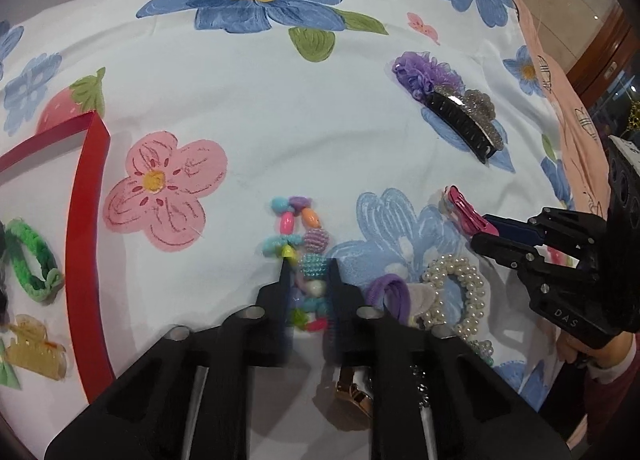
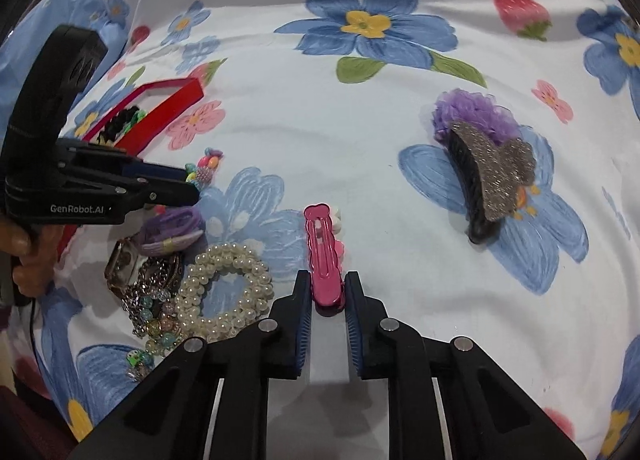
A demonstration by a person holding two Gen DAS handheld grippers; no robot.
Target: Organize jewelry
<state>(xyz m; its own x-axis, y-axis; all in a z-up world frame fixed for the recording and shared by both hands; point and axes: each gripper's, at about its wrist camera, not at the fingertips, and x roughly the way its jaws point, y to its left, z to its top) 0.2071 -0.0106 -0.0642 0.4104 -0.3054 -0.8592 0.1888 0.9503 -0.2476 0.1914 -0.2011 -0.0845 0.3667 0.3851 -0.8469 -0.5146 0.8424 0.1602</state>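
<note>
A white cloth printed with large blue and pink flowers and strawberries covers the surface. The left gripper has its black jaws narrowly parted around a bracelet of glossy, many-coloured beads; the fingers seem to touch it, though blur hides the contact. The right gripper has blue ribbed pads slightly apart, flanking the near end of a shiny pink snap clip. Beside it lie a pearl scrunchie and a purple hair tie. Further off, a glittery black claw clip rests against a frilly purple scrunchie. Only the left view shows the red box with a green braided tie and an amber claw clip, partly cut off.
</note>
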